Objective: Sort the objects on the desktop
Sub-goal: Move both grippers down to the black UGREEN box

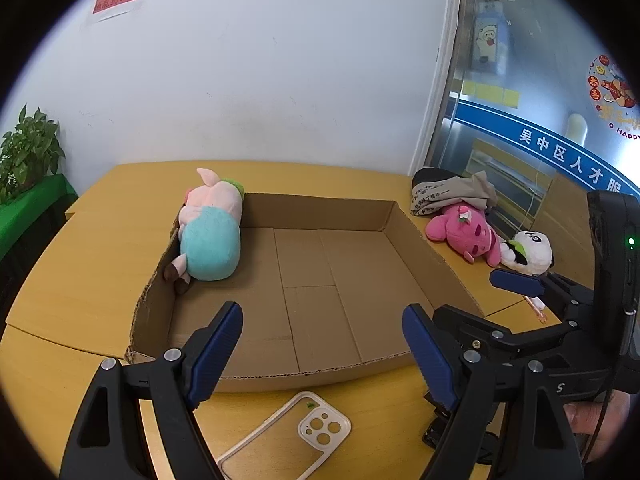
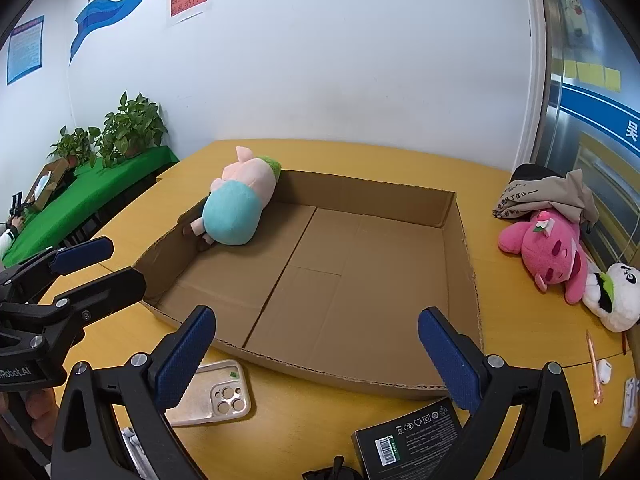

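White wall behind, w/ a red notice (image 2: 189,0) taped up; potted plants (image 2: 120,130) on a green-covered side table at left. Yellow worktop (image 2: 312,412) carries a shallow cardboard box (image 2: 348,264), open top. Pig plush (image 2: 240,204), pink w/ teal body, lies on its side in the box's far-left corner, leaning on the left wall. Rest of box floor is bare cardboard.

Outside the box, right side: pink plush (image 2: 548,248) lying down, touching a panda plush (image 2: 616,292) just nearer the camera; grey cloth bag (image 2: 540,192) behind them. Pink pen (image 2: 593,364) nearer on the worktop, small white item beside it.

Near edge, in front of the box: phone case (image 2: 218,394), camera cutouts up, & a black carton (image 2: 408,436) w/ barcode label.

Left gripper (image 1: 322,344) fingers spread wide, nothing between, above the box's near wall. Right gripper (image 2: 316,356) fingers also apart, holding nothing, over the same wall.
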